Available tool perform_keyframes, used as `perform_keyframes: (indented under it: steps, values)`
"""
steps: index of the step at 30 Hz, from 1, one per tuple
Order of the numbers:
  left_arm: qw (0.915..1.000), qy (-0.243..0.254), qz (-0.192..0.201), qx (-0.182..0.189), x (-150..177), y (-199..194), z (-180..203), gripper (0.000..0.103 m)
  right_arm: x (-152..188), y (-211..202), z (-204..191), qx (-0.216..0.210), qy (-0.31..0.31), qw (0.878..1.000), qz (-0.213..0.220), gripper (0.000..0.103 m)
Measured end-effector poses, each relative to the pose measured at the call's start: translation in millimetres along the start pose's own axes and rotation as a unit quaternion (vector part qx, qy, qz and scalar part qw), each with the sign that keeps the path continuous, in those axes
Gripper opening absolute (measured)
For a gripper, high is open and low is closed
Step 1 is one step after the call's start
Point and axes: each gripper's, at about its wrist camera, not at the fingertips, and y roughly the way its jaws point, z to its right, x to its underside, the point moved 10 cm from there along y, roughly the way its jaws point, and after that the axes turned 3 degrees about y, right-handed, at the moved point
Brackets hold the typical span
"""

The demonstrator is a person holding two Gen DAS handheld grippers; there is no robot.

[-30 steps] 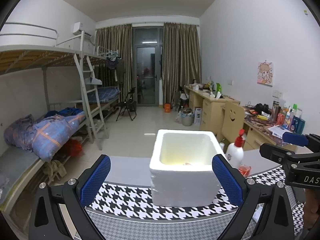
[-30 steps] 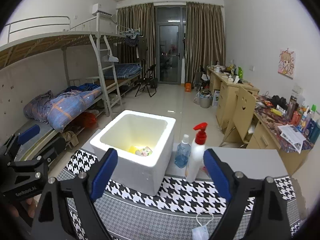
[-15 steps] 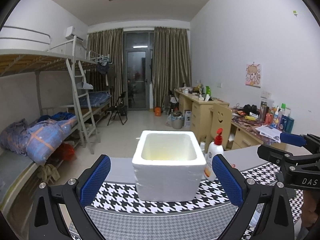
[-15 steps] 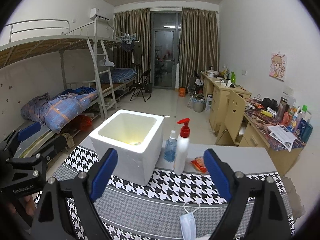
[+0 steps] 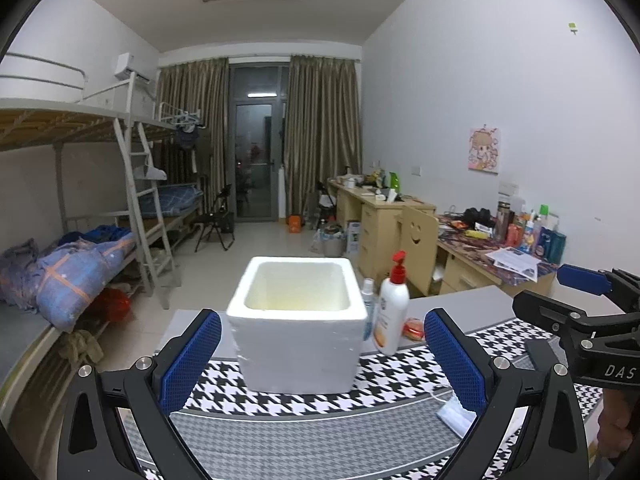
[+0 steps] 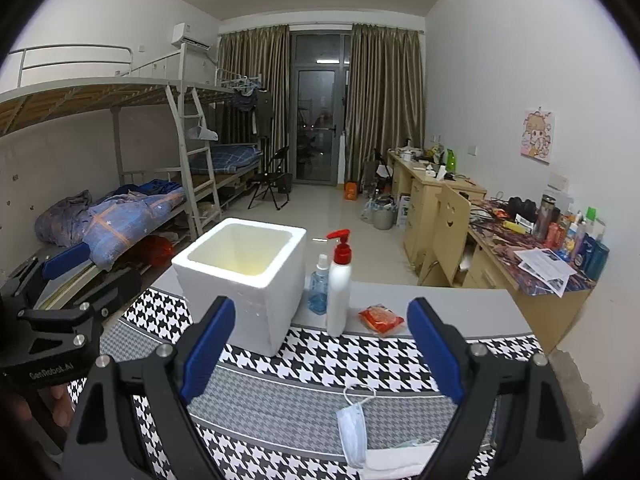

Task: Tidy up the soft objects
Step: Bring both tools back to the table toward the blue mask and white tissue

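A white foam box (image 5: pixel 298 326) (image 6: pixel 244 276) stands open-topped on the houndstooth tablecloth (image 6: pixel 328 364); its inside is too shallow in view to show contents. A pale face mask (image 6: pixel 352 432) lies on the cloth near my right gripper (image 6: pixel 322 350), beside a folded white cloth (image 6: pixel 396 458); a corner of the mask (image 5: pixel 454 416) shows in the left wrist view. My left gripper (image 5: pixel 322 356) is open and empty, well back from the box. The right gripper is open too, nothing between its blue pads (image 6: pixel 208 348).
A white pump bottle (image 6: pixel 339 288) (image 5: pixel 392 308), a small blue bottle (image 6: pixel 319 292) and a red packet (image 6: pixel 380 318) stand right of the box. Bunk beds line the left wall, desks and a chair the right. Each gripper shows at the other view's edge.
Both grippers have pulled back from the foam box, which now looks smaller and farther. The face mask and white cloth have come into the right wrist view. Jaws stayed wide.
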Motion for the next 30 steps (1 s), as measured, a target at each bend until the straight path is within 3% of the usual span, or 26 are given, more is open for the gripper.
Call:
perform_keyframes:
  steps: [13,30]
  values:
    - [0.9995,0.009,-0.006,0.031,16,-4,35,0.102,15,-22,21,0.017,0.004,1.0,0.014,0.091]
    - [0.9971,0.004,-0.023,0.073,44,5,75,0.102,53,-27,62,0.044,0.046,0.998,-0.005,0.091]
